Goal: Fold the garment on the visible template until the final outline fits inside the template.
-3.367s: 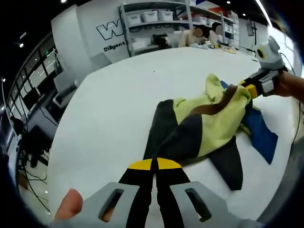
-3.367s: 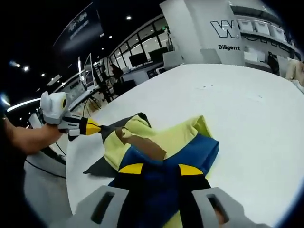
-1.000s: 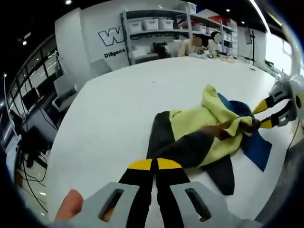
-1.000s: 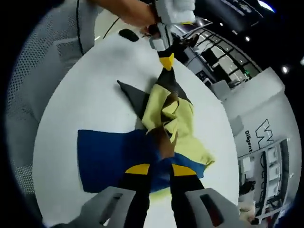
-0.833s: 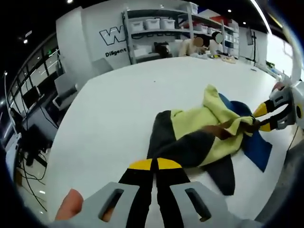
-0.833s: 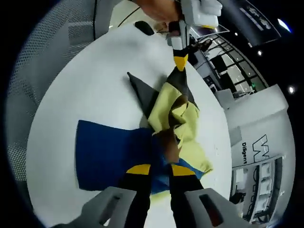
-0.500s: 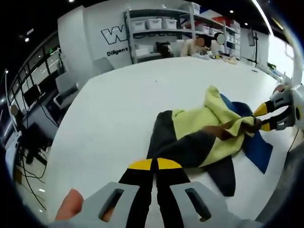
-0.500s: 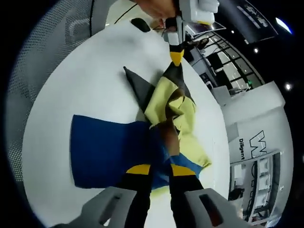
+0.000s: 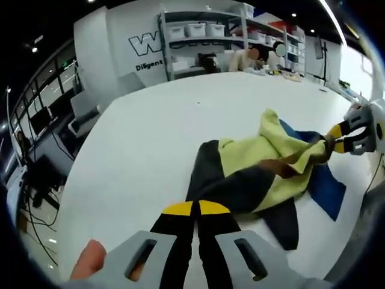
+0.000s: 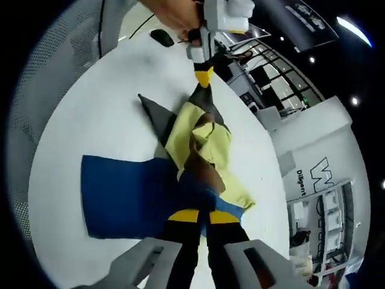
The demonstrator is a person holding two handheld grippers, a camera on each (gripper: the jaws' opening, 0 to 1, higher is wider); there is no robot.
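On the white table (image 9: 144, 138), both tools, left (image 9: 195, 208) and right (image 10: 203, 215), clamp the garment (image 9: 258, 174).

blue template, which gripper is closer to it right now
Right. The right gripper is shut on the garment right at the blue template edge. The left gripper pinches the garment's dark far end, with the bunched cloth between it and the template.

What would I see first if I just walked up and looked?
A bright yellow, black and blue garment lies bunched up on a big white table. The left gripper pinches its dark end and the right gripper pinches the far end. A flat blue template peeks out from under the cloth.
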